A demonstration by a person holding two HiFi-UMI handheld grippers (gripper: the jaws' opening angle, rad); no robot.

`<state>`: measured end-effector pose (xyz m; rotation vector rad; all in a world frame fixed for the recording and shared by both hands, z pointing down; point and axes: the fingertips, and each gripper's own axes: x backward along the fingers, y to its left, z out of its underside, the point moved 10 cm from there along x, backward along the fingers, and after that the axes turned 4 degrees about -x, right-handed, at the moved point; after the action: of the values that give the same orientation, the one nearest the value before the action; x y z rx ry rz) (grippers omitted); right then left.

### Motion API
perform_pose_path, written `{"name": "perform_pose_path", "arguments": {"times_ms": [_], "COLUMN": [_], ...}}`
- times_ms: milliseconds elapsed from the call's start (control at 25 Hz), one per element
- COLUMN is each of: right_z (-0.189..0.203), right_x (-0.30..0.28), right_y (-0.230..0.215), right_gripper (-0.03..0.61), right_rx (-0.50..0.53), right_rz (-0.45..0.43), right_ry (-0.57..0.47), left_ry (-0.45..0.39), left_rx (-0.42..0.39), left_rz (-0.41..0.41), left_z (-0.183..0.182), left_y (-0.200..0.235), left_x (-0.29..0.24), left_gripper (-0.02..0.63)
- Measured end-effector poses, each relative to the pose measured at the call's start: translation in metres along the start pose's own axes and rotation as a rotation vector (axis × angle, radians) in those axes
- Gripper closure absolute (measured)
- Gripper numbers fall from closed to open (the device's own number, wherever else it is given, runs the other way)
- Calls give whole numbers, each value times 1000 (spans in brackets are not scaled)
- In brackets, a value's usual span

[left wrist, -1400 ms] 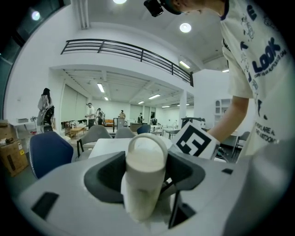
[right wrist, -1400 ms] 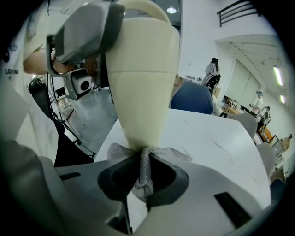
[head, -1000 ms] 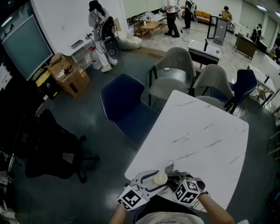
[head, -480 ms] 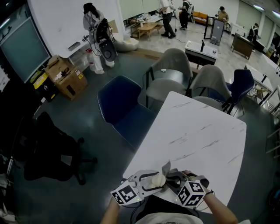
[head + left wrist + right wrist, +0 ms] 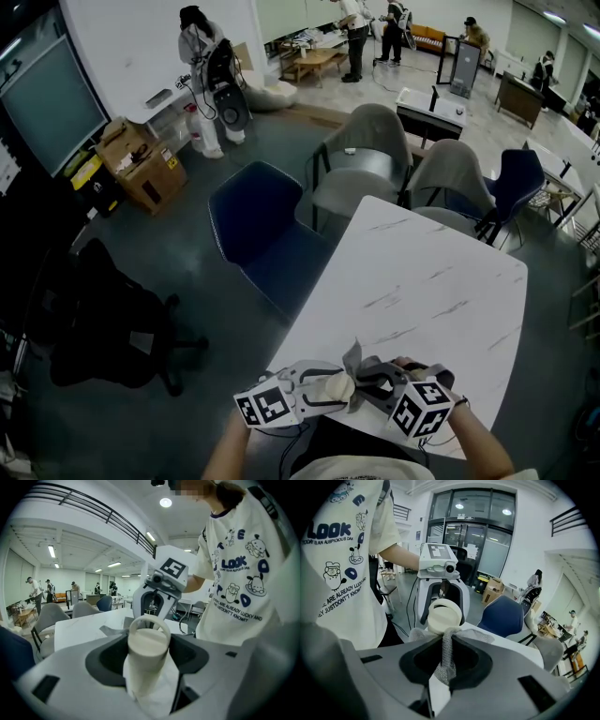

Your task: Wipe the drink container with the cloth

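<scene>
The drink container [image 5: 146, 656] is a cream cylinder with a loop handle on its lid. My left gripper [image 5: 149, 667] is shut on its body and holds it on its side, lid toward the right gripper. The grey mesh cloth [image 5: 444, 660] is pinched in my right gripper [image 5: 443, 672], which is shut on it; the cloth's free end lies against the container's lid [image 5: 444, 615]. In the head view both grippers [image 5: 319, 394] [image 5: 375, 389] meet over the near edge of the white table [image 5: 422, 281], with the container [image 5: 339, 384] and cloth [image 5: 353, 359] between them.
The white marble-look table stretches ahead to the right. A dark blue chair [image 5: 258, 225] and grey chairs [image 5: 375, 141] stand at its far side. An office chair [image 5: 112, 319] is on the floor to the left. People stand far off in the room.
Both grippers have shifted slightly, the left marker cube moving left and the right one moving right and down. The container has tipped onto its side and the cloth has risen against it.
</scene>
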<state>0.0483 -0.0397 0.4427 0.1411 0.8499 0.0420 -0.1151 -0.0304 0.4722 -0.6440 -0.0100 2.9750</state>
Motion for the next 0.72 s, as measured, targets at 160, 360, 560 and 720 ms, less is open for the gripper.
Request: {"name": "perform_pose_path", "arguments": {"times_ms": [160,360,560,720], "right_z": [-2,2,10,18], "right_x": [-2,-13,-30,-41], "right_y": [-3,-6,-6,-5], "right_gripper": [522,522,522,522], "right_rx": [41,55,69,40], "right_rz": [-22,-28,-22,-30], "right_ry": [10,47,95,113], "left_ry": [4,4,-9,-11], "left_rx": [-4,-5,-2,-1], "left_rz": [19,25,11,9], "left_z": [0,0,1,1], "left_y": [1,0,0,-1], "left_x": [1,2,2,2], "left_gripper": [333,333,333,333]}}
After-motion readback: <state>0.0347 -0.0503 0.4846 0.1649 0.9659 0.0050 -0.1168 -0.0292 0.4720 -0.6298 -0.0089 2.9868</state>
